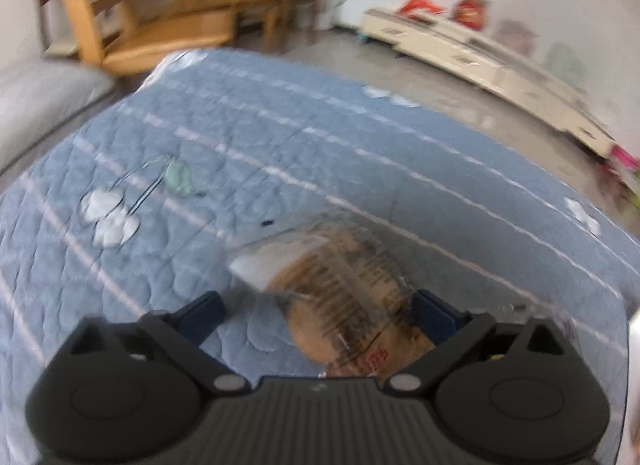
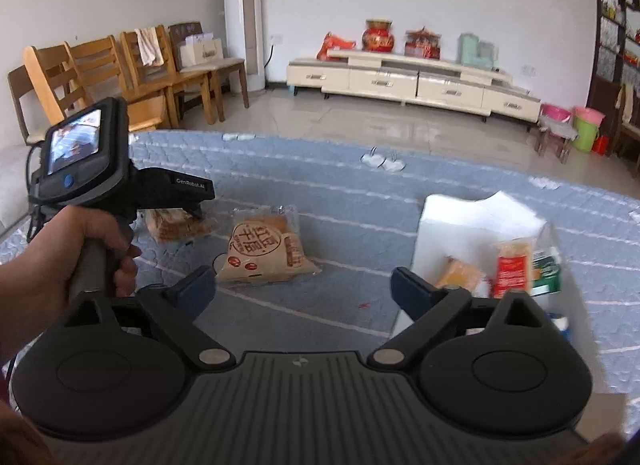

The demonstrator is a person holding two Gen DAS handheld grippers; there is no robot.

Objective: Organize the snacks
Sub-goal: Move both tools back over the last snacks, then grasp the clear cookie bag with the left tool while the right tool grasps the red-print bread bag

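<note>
A clear-wrapped bread packet lies on the blue quilted cloth between the fingers of my left gripper. Its jaws stand wide; the left finger is clear of the wrapper, and blur hides whether the right one touches it. The right wrist view shows that packet under the left gripper, which a hand holds. A second bread packet, with a round label, lies just ahead of my open, empty right gripper. A white box at the right holds several snack packets.
Wooden chairs line the left wall beside a tall white air conditioner. A low cream cabinet with red ornaments stands at the back wall. Pink and green buckets sit at the far right. A grey cushion borders the cloth.
</note>
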